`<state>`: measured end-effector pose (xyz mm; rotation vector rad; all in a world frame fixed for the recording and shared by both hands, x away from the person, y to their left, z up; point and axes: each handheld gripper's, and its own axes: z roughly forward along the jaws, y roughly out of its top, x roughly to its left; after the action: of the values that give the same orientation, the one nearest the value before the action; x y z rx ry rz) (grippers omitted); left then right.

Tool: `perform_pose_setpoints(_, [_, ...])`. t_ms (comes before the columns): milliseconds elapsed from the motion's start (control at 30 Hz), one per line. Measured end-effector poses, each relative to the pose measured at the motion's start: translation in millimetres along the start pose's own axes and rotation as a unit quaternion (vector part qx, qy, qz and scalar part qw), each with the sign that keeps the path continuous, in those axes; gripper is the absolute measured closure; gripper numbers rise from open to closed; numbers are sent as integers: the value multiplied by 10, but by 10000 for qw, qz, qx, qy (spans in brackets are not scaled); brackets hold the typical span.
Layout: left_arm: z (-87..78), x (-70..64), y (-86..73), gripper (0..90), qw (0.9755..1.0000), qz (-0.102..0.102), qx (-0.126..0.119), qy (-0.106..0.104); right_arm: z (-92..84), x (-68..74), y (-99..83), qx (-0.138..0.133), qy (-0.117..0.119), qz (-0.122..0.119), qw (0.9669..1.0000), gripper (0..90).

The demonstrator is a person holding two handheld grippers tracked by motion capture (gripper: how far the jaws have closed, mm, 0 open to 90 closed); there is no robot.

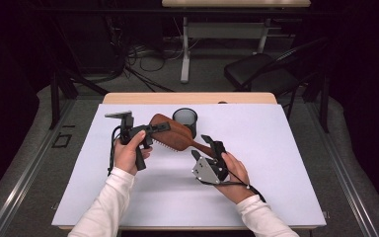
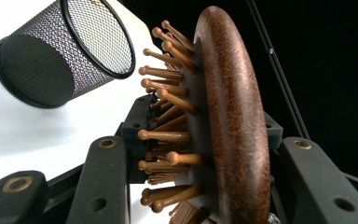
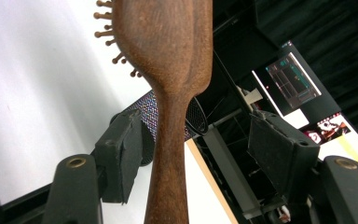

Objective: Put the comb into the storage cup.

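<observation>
Near the bottom of the high view, two white-sleeved forearms reach up onto the white table (image 1: 276, 197), each hand carrying a tool. Right tool (image 1: 208, 154), just right of frame centre: its jaws stand apart on either side of the handle of the wooden hairbrush (image 1: 175, 132); in the right gripper view the handle (image 3: 170, 154) runs up the middle with clear air to the right pad (image 3: 279, 154) and the left pad (image 3: 121, 156) close beside it, so this tool is judged open, not gripping. Left tool (image 1: 150, 131), left of centre: closed on the brush head, with the bristle side (image 2: 168, 135) and the wooden back (image 2: 235, 121) clamped between its jaws in the left gripper view. Hairbrush position: lifted off the table, spanning between the two tools at frame centre, carried by the left tool alone. Beyond it, towards the upper middle, a black mesh cup (image 1: 185, 118) stands upright and appears empty. Assessment: brush picked up and being passed between hands; placing it, probably into the cup, remains outstanding.
</observation>
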<state>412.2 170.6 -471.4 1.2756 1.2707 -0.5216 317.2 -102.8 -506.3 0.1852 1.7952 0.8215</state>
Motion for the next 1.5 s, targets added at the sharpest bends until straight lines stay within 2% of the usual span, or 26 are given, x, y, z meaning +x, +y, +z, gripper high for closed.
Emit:
perform_pose_setpoints(200, [-8, 6, 0, 539, 10000, 0, -3, 5, 0, -19, 14, 187, 94, 309, 9993, 318])
perform_pose_setpoints(367, [-8, 10, -2, 539, 10000, -5, -17, -3, 0, -7, 22, 156, 116, 395, 9990, 267])
perform_pose_setpoints(500, [-8, 9, -2, 538, 10000, 0, -29, -14, 1, -17, 42, 151, 121, 572, 9982, 214])
perform_pose_setpoints(633, [-9, 9, -2, 538, 10000, -1, -23, -19, -13, -39, 58, 187, 309, 837, 9958, 189])
perform_pose_setpoints(700, [-11, 8, -2, 538, 10000, 6, -21, -7, -14, -50, 63, 158, 436, 1063, 9933, 168])
perform_pose_setpoints(800, [-14, 11, -2, 537, 10000, 26, -36, -20, -15, -77, 70, 173, 565, 1264, 9902, 150])
perform_pose_setpoints(933, [-13, 17, -2, 537, 10000, 18, -30, -4, -15, -135, 70, 129, 792, 1674, 9826, 140])
perform_pose_setpoints(1067, [-11, 18, -2, 537, 10000, 16, -31, -6, -4, -185, 68, 144, 1003, 2044, 9736, 65])
perform_pose_setpoints(1200, [-13, 13, -1, 537, 10000, 30, -41, -12, 8, -210, 59, 217, 1126, 2260, 9674, 0])
perform_pose_setpoints(1333, [-22, 11, 1, 537, 10000, 20, -60, -7, 8, -228, 49, 190, 1194, 2406, 9631, 0])
perform_pose_setpoints(1433, [-25, 10, 1, 537, 10000, 32, -64, 6, 5, -246, 47, 156, 1282, 2566, 9578, 0])
perform_pose_setpoints(1500, [-28, 9, 2, 537, 10000, 41, -52, 22, 10, -252, 44, 181, 1281, 2619, 9564, 0])
